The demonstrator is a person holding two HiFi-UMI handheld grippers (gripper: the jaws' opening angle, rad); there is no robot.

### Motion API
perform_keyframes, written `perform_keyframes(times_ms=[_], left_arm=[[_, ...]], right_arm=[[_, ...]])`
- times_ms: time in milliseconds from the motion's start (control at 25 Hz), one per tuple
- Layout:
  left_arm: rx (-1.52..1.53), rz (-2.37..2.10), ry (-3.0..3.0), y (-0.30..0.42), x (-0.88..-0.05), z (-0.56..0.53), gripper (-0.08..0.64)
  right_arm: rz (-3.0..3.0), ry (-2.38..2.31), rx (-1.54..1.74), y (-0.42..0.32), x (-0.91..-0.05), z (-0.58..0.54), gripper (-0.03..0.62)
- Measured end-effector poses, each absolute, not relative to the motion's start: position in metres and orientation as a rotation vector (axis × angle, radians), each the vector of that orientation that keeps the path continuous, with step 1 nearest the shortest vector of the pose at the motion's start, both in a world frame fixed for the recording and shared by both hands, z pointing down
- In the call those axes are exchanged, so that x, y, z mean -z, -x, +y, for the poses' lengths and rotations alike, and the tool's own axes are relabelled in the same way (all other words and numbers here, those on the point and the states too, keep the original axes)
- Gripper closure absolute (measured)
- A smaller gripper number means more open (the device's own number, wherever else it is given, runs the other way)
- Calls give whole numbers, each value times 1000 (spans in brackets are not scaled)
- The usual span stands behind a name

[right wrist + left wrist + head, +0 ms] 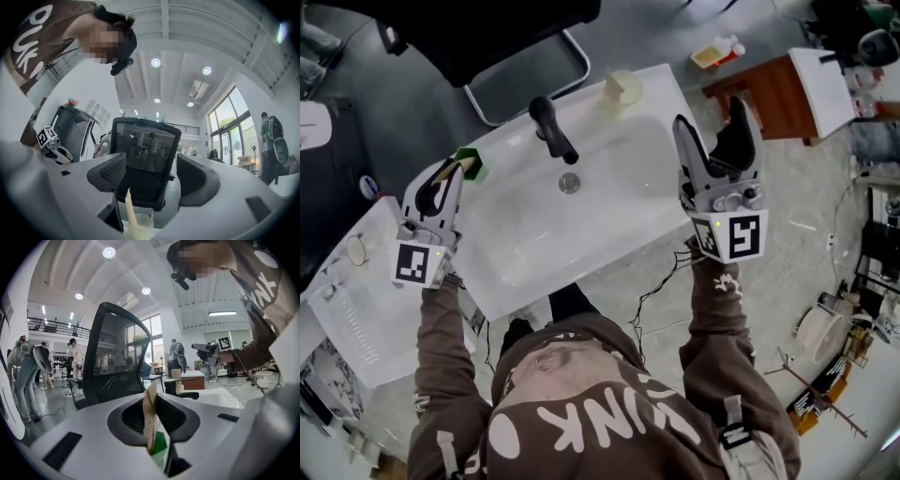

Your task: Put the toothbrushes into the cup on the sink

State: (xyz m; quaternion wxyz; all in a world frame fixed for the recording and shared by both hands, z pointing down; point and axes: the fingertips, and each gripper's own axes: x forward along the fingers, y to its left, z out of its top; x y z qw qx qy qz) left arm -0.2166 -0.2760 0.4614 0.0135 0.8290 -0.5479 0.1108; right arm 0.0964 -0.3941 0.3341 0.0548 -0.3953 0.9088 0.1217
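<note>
view from beside the sink. the white sink stands askew before the person, its basin bare around the drain, with a black faucet on the far rim. a black mesh chair closes off the space behind that far rim, and a wooden desk stands well apart at the right. open grey floor lies to the right of the sink and along its near edge.

left gripper: at the sink's left corner, jaws together and clamped on a flat toothbrush pack of tan card with a green patch. in the left gripper view the pack stands on edge, pinched between the two dark pads and reaching up past them.

right gripper: by the sink's right edge, jaws wide apart, nothing between the pads.

the pale cup sits on the far right corner of the rim, near the right gripper's left jaw but apart from it, and across the basin from the held pack. in the right gripper view the cup shows low between the jaws, with a slender pale stick standing in it.
</note>
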Motion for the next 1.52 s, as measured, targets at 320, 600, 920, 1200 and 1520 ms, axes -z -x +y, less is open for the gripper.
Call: perform_keyframes(times_ms=[320, 600, 920, 1200, 1520], left_arm=[[-270, -1718, -2641, 210, -428, -271, 443], [-164, -1679, -2793, 189, -344, -253, 302], [-109, -1656, -2881, 170, -280, -219, 298], [-79, -1590, -2930, 151, -267, -190, 298], [-47, -1525, -2972, 140, -259, -166, 298]], right_arm=[[2790, 1130, -361, -79, -334, -367, 236], [2826, 1038, -345, -53, -324, -338, 224], [2855, 947, -315, -20, -304, -278, 255], [2897, 923, -345, 2, -300, -229, 301], [2899, 938, -357, 8, -293, -203, 310]])
